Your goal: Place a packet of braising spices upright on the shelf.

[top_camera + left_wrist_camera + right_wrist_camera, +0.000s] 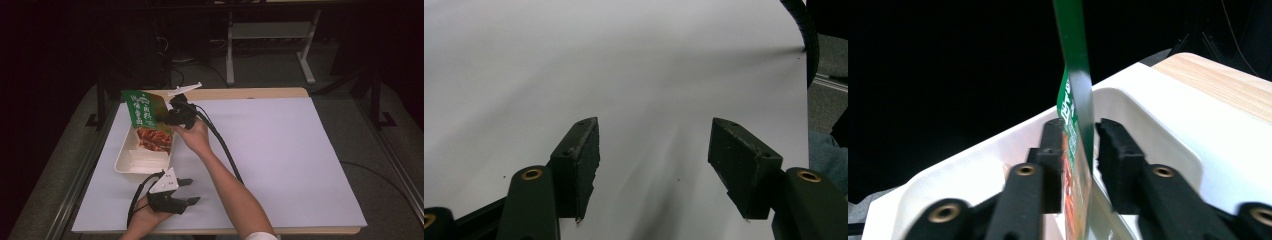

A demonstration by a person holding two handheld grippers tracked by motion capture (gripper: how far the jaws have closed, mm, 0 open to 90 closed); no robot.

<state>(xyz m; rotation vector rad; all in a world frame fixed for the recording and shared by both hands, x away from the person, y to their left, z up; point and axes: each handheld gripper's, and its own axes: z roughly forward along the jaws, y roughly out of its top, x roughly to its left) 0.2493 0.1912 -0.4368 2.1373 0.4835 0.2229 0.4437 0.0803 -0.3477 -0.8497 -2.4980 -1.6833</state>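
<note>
A green snack packet (147, 120) with a red food picture stands on edge, leaning, its lower end inside a white tray (125, 155) at the table's left. My right gripper (167, 119) sits at the packet's right side. In the right gripper view the packet (1079, 100) runs edge-on between the jaws of the right gripper (1079, 131), with a thin gap at the right pad, so the jaws stand open around it. Behind it is the tray's rim (1148, 105). My left gripper (194, 191) rests near the front edge, open and holding nothing, above the white sheet (654, 145).
A white sheet (280, 150) covers the table, with a strip of bare wood (250, 93) along the far edge. Pale flat items (145, 157) lie in the tray's near end. The right gripper's cable (225, 150) trails along the forearm. A white desk frame (270, 30) stands beyond.
</note>
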